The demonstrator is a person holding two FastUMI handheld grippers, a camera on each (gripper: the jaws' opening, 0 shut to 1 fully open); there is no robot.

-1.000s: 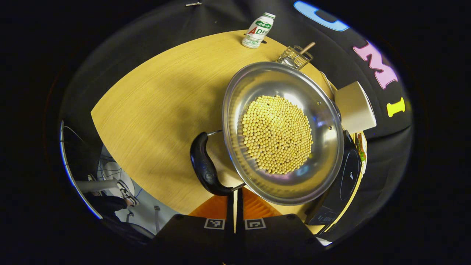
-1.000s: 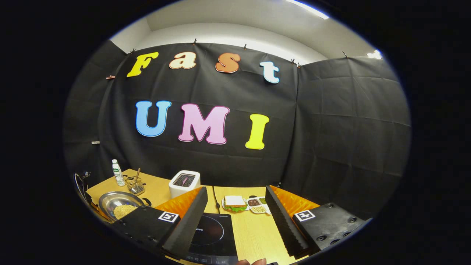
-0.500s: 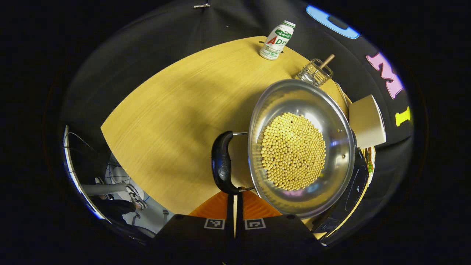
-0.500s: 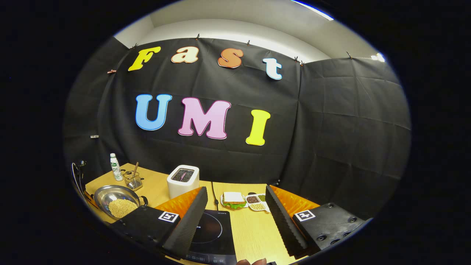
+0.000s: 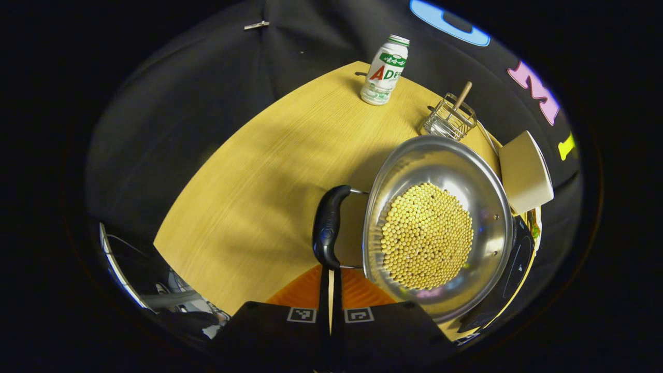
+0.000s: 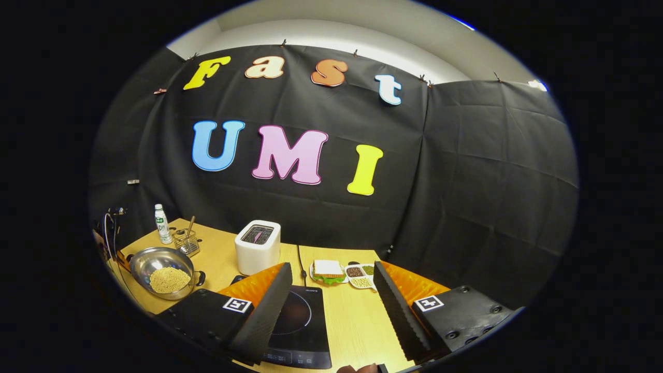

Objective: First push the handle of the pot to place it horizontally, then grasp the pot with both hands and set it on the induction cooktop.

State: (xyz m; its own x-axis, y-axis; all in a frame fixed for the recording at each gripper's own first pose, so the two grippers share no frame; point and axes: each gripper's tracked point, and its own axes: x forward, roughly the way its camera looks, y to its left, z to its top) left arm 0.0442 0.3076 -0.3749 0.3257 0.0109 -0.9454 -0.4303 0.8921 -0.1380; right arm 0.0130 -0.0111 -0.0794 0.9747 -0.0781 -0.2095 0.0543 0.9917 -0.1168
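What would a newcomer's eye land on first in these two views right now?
Probably the steel pot heaped with yellow beans, right of the shut left gripper, whose tips meet the black handle. In the right gripper view, the open right gripper frames the black induction cooktop.

L gripper (image 5: 330, 290): fingers pressed together, only a thin slit btwn pads, pointing steeply down. R gripper (image 6: 331, 305): fingers spread wide, held roughly level, facing fwd. A bit of a finger (image 6: 357, 369) shows below its jaws.
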